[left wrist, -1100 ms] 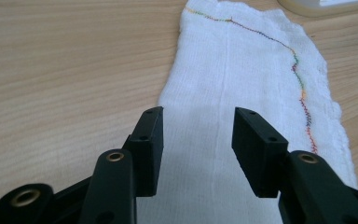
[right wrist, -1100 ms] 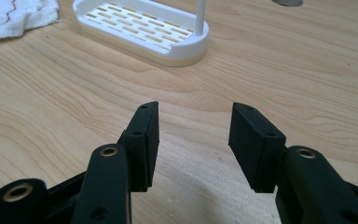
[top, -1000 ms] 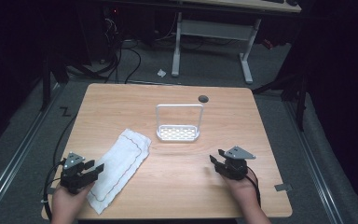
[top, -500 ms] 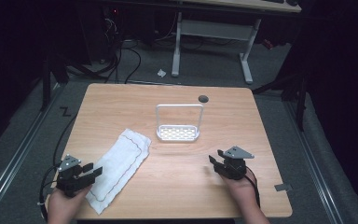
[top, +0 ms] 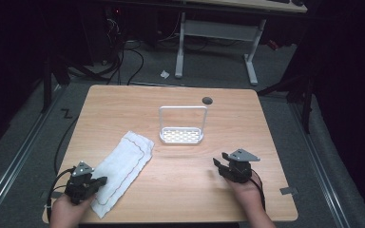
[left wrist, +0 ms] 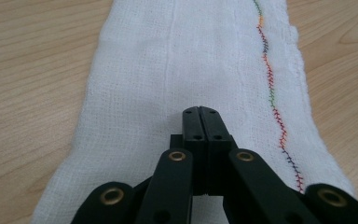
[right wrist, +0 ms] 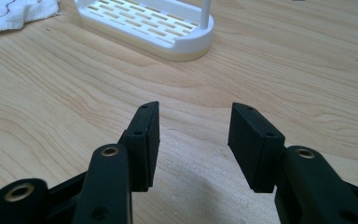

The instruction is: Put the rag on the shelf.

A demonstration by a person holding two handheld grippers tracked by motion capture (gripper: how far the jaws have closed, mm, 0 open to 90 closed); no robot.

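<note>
A white folded cloth (top: pixel 123 164) with a coloured stitched line lies slantwise on the left half of the wooden table (top: pixel 185 194). My left gripper (top: pixel 100 181) hovers at the cloth's near end, jaws pressed shut. In the left gripper view the shut left gripper (left wrist: pixel 200 113) points along the cloth (left wrist: pixel 168 70), with nothing visibly pinched. A white slotted rack (top: pixel 181 135) with a tall hoop stands mid-table. My right gripper (top: pixel 218 165) rests open at the front right; in its own view the right gripper (right wrist: pixel 193 122) faces the rack (right wrist: pixel 144 23) across bare wood.
A dark round grommet (top: pixel 207 100) sits near the table's far edge. A corner of the cloth (right wrist: pixel 14 11) peeks in at the upper left of the right gripper view. Beyond the table are a grey floor, cables and a desk frame (top: pixel 216 31).
The left hand and gripper have slid slightly toward the near edge of the table along the cloth's end. The right gripper has stayed put.
</note>
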